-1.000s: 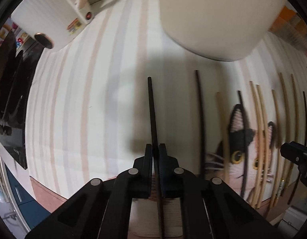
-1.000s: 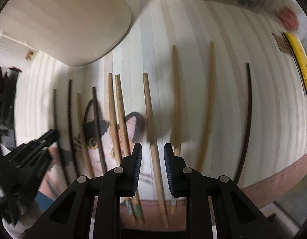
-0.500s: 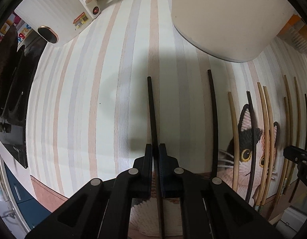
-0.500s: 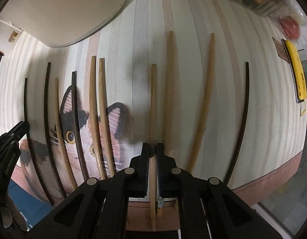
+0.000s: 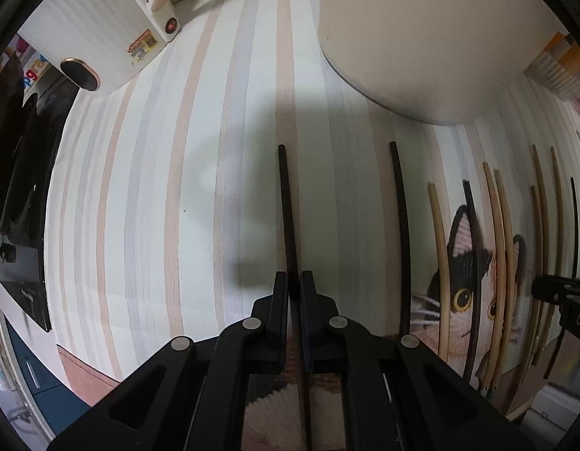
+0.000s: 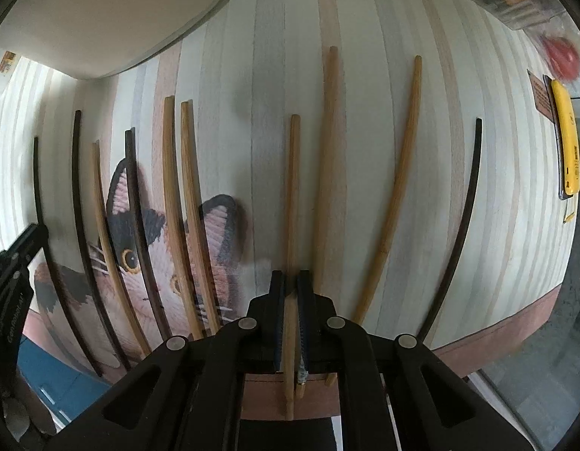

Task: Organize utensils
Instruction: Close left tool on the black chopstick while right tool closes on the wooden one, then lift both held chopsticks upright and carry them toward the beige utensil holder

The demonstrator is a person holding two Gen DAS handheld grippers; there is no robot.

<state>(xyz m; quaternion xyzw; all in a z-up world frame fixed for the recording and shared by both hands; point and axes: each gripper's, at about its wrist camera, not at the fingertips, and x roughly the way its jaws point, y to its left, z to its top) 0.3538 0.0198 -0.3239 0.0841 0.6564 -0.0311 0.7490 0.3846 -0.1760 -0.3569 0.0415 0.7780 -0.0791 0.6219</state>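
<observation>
My right claw [image 6: 288, 286], open a second ago, now pinches a wooden chopstick [image 6: 293, 188]; my left claw [image 5: 294, 285] still grips a black chopstick [image 5: 286, 206]. Both are ready to sort.

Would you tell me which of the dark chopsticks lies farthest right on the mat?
The lone dark chopstick right of all the wooden ones, nearest the yellow tool; the other dark ones lie left, by the cat picture.

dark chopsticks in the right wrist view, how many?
4. Three on the left: far-left chopstick, the next chopstick beside it, and one across the cat's ear. The fourth lies alone at far right. Others may be hidden behind the right hand-held gripper.
</observation>
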